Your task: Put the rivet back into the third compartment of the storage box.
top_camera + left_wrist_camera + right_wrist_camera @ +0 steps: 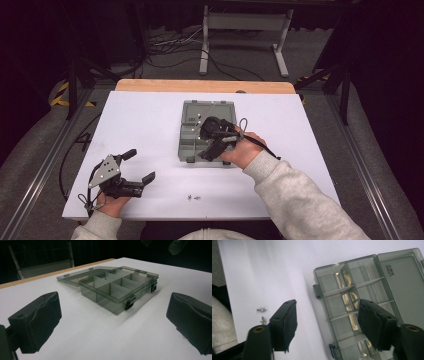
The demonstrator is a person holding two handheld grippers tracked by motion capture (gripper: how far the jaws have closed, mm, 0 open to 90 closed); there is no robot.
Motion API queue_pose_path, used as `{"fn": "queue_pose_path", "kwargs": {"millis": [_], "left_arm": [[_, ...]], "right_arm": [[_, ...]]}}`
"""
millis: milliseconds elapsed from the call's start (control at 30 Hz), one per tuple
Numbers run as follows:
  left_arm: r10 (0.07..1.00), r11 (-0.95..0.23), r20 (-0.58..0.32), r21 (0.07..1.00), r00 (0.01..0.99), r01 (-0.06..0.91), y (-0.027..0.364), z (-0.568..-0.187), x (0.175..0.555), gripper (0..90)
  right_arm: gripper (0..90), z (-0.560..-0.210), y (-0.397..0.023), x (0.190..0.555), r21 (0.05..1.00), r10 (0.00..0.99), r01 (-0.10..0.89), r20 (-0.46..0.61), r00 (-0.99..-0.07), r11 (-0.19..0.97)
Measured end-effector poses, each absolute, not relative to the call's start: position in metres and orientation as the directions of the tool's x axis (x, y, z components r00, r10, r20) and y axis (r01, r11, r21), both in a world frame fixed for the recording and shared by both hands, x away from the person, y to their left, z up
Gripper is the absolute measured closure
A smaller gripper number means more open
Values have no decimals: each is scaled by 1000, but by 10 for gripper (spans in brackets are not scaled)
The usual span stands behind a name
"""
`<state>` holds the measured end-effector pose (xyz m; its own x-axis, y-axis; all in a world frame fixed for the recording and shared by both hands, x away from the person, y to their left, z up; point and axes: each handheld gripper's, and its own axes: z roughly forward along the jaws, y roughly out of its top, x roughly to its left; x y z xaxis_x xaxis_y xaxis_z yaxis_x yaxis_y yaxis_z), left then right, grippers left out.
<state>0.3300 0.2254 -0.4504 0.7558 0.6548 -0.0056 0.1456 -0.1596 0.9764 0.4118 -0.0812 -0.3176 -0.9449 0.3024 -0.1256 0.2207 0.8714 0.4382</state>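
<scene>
Right gripper [202, 150] above open grey box [191, 131] at table centre, jaws apart, nothing held. Left gripper [141, 167] near-left, jaws wide, nothing held. Right gripper view reveals two screws [261, 310] on white table [269, 270], near side.

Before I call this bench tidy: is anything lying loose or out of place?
Yes. Two small screws lie loose on the white table, near its front edge, outside the open compartment box. The box's lid lies flat behind it. Nothing looks spilled or damaged.
</scene>
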Motion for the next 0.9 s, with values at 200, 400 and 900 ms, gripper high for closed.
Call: {"fn": "queue_pose_path", "kwargs": {"millis": [200, 400, 900], "left_arm": [[655, -157, -9, 977, 756, 148, 225, -450, 330, 3], [655, -156, -10, 977, 756, 148, 225, -450, 330, 3], [653, -162, -3, 976, 757, 144, 226, -450, 330, 3]], "right_arm": [[154, -319, -76, 397, 440, 278, 200, -120, -953, 876], [76, -327, -70, 384, 431, 245, 172, -119, -962, 886], [33, -373, -54, 361, 350, 176, 131, -102, -979, 928]]}}
